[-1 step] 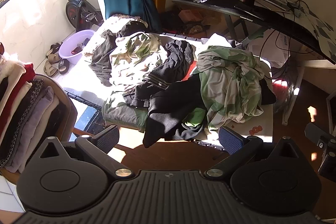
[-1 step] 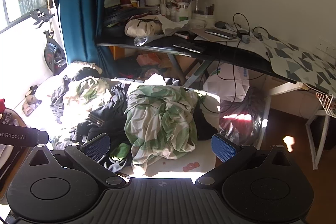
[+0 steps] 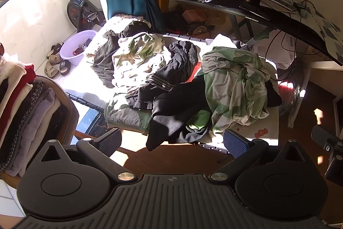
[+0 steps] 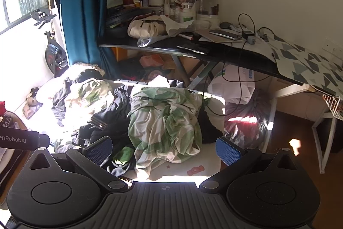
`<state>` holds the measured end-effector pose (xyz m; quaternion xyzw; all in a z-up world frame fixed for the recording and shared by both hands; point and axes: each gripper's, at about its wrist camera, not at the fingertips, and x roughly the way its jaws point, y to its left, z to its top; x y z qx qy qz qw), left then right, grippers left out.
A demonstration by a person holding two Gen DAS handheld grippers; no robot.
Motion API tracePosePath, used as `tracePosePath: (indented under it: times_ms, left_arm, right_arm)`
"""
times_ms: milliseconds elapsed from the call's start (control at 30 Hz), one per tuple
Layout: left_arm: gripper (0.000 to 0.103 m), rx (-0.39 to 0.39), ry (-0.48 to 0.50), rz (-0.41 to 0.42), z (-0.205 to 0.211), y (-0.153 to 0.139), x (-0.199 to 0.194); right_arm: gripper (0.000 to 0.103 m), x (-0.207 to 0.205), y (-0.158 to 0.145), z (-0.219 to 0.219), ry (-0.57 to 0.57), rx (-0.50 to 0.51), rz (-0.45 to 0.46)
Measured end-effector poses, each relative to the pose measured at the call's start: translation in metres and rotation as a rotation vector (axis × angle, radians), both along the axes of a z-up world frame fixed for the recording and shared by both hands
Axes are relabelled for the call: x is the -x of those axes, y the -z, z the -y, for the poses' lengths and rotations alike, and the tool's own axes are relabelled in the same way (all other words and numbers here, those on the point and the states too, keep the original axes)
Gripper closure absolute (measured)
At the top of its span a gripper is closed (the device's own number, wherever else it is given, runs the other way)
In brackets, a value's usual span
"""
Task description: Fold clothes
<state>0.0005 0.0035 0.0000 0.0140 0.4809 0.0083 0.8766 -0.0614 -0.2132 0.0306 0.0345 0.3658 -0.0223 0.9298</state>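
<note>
On the low mat (image 3: pixel 268 132), unfolded clothes lie heaped: a green-and-white garment (image 4: pixel 167 117) toward its right edge, a black garment (image 3: pixel 178 113) overhanging the near edge. Left gripper (image 3: pixel 171 141) and right gripper (image 4: pixel 165 148) hover above, fingers spread wide, empty.

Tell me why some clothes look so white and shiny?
Left wrist view: sunlight washes out the pale camouflage garment, while the black garment stays dark. Right wrist view: glare whitens the mat edge; the fisheye lens bends the desk.
</note>
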Motion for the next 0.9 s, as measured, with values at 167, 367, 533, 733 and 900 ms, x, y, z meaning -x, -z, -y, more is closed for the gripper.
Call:
tracePosePath:
  times_ms: [167, 367, 533, 733, 900]
  left_arm:
    - [0.0, 0.004, -0.005, -0.011, -0.011, 0.0, -0.002]
    - [0.0, 0.009, -0.011, -0.025, -0.024, 0.0, -0.004]
    - [0.0, 0.013, -0.019, -0.032, -0.032, 0.002, -0.004]
    - [0.0, 0.022, -0.02, -0.041, -0.038, 0.004, -0.004]
    - [0.0, 0.021, -0.015, -0.041, -0.041, 0.004, -0.004]
  right_arm:
    - [0.001, 0.0, 0.0, -0.007, -0.004, -0.002, 0.004]
    - [0.001, -0.005, -0.003, -0.022, -0.02, 0.002, -0.012]
    - [0.001, -0.007, -0.001, -0.033, -0.029, 0.006, -0.023]
    - [0.001, -0.008, -0.002, -0.04, -0.04, 0.011, -0.035]
    - [0.001, -0.01, -0.002, -0.045, -0.045, 0.019, -0.04]
